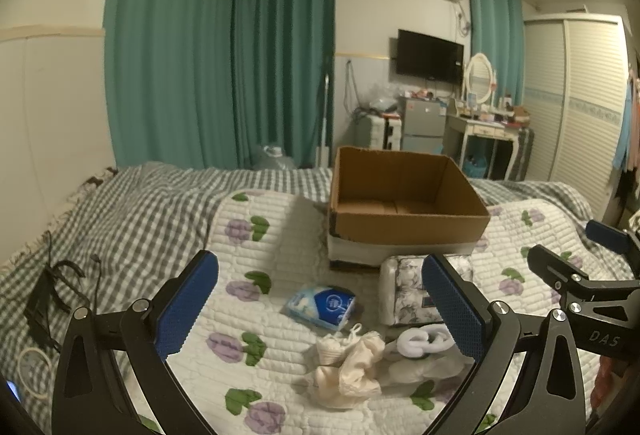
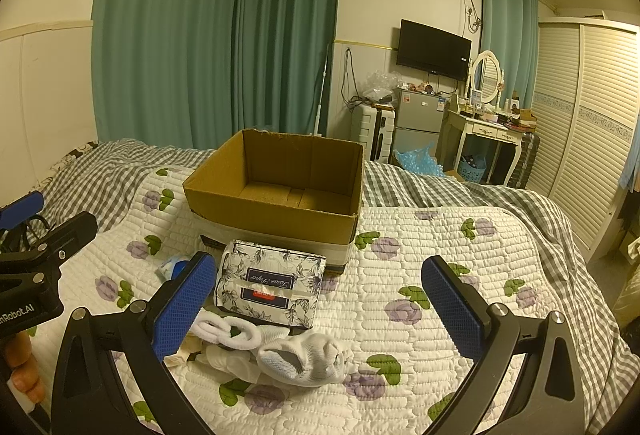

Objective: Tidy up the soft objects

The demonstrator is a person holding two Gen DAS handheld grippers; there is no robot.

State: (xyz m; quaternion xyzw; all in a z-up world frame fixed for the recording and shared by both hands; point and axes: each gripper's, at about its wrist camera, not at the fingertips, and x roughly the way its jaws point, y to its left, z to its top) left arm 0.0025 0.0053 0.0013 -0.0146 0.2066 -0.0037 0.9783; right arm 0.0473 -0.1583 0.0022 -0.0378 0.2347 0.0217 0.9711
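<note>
Both the left gripper [image 1: 320, 299] and right gripper [image 2: 319, 299] are being held spread and empty. The soft items [image 2: 280, 351] are lying between the fingers, so the cardboard box [image 2: 280, 187] beyond is being faced for loading.

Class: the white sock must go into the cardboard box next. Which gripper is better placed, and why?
Right. The right gripper is open with the white sock between its fingers; the left gripper frames the beige cloth.

Quilted bed [image 2: 440, 235] bears cardboard box [image 2: 276, 211], tissue packs [image 2: 270, 281], seemingly socks [image 2: 300, 357].
</note>
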